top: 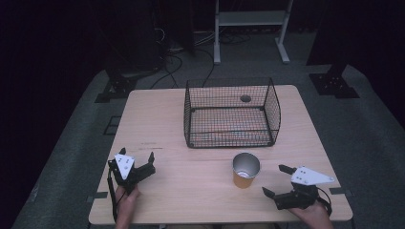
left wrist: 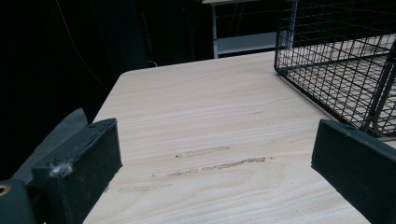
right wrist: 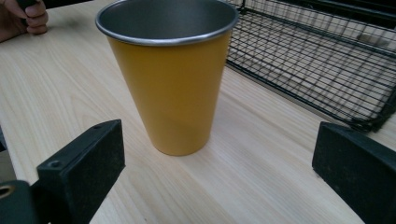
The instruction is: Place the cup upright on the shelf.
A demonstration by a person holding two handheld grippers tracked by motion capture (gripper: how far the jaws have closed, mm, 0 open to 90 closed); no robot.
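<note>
A: Where is the cup (top: pixel 246 170)?

B: Upright on the table (top: pixel 157 124), near its front edge, just in front of the wire basket (top: pixel 231 113), at six o'clock from it. Yellow outside, metal inside.

A: And the right gripper (top: pixel 279 180)?

B: At four o'clock from the cup, apart from it. Jaws spread wide, released, nothing between them; the cup stands ahead of them.

A: And the left gripper (top: pixel 137 156)?

B: At nine o'clock from the cup, well apart. Jaws spread, gripping nothing, over bare tabletop.
</note>
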